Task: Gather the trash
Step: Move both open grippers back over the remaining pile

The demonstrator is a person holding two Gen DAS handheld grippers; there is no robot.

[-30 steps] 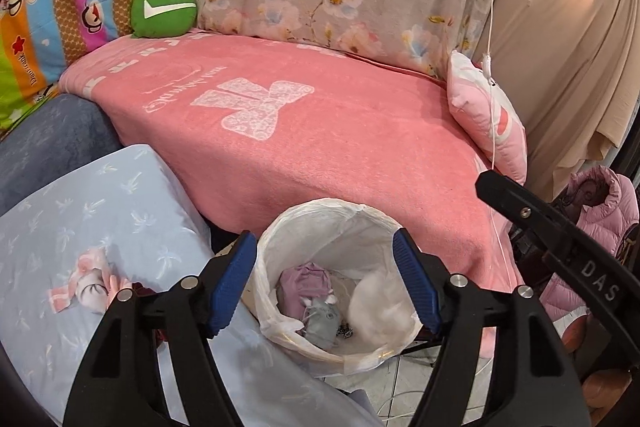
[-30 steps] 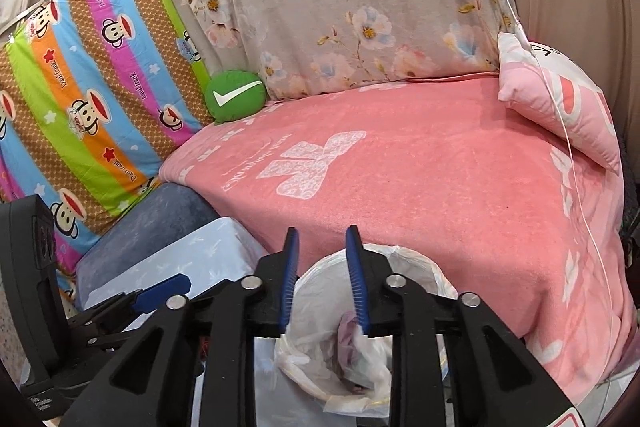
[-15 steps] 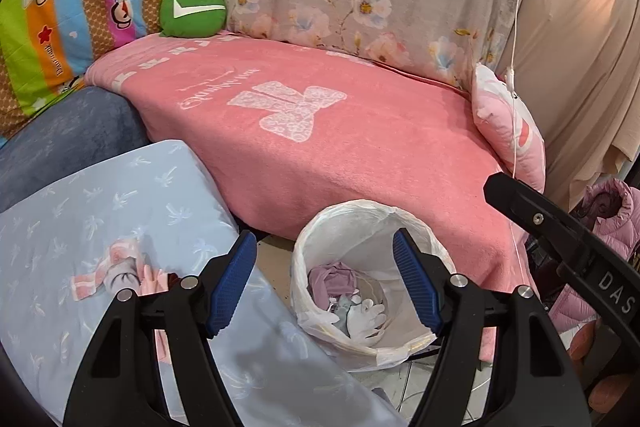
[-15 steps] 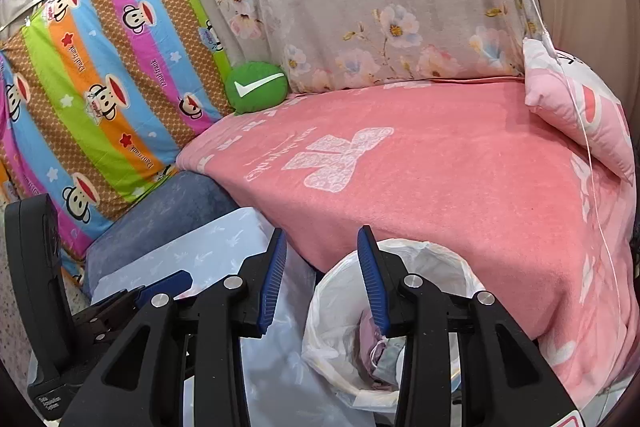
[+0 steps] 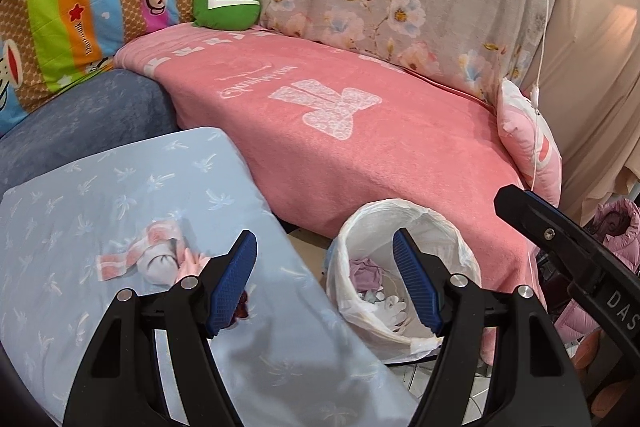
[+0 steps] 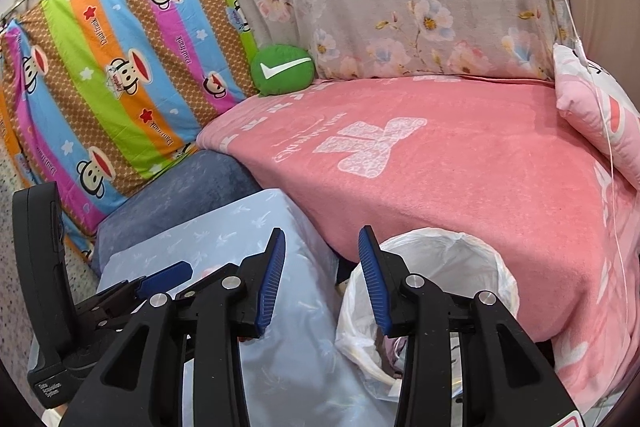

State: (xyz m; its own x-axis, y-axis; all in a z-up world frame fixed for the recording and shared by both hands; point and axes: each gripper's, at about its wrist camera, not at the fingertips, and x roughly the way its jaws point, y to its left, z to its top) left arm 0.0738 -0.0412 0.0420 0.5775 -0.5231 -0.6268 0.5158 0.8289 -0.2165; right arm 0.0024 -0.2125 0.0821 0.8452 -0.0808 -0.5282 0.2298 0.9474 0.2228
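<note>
Pink blanket (image 5: 360, 147) showing white bow print; pale-blue cushion (image 5: 120, 195) bearing white sprigs; green pillow (image 5: 226, 3) wearing white tick.

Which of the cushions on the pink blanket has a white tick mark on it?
The round green cushion in the far left corner of the pink blanket. The pink-and-white cushion at the right end has no tick.

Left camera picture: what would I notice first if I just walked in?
Probably the big pink blanket spread across the middle, with the round green cushion at its far left corner. In front stands a white-lined trash bin with scraps inside, and crumpled pink-and-white wrappers lie on the pale blue cushion.
</note>
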